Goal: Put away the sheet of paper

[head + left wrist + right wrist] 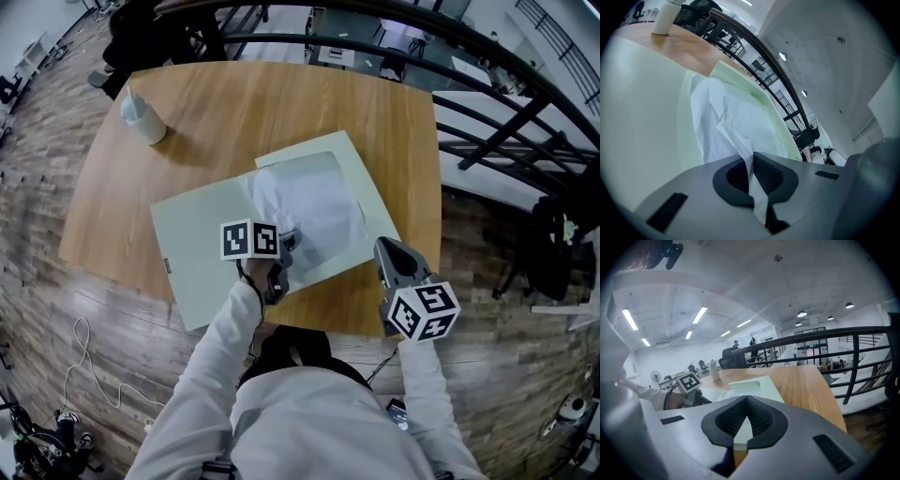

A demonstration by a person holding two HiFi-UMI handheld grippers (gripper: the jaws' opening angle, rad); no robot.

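A white sheet of paper (314, 202) lies crumpled on the right half of an open pale green folder (202, 244) on the wooden table (234, 103). My left gripper (287, 238) is shut on the sheet's near corner. In the left gripper view the paper (731, 122) runs down between the black pads (768, 176) of the left gripper (752, 159), lifted a little off the folder (642, 93). My right gripper (382, 247) hovers at the folder's near right corner, shut, with nothing in it. In the right gripper view its tips (746, 399) meet over the folder (754, 385).
A white cup (141, 117) stands at the table's far left corner, and it also shows in the right gripper view as a cup (714, 373). A black railing (506, 103) curves round the far and right sides. A dark chair (141, 37) stands beyond the table. A cable (84, 366) lies on the floor.
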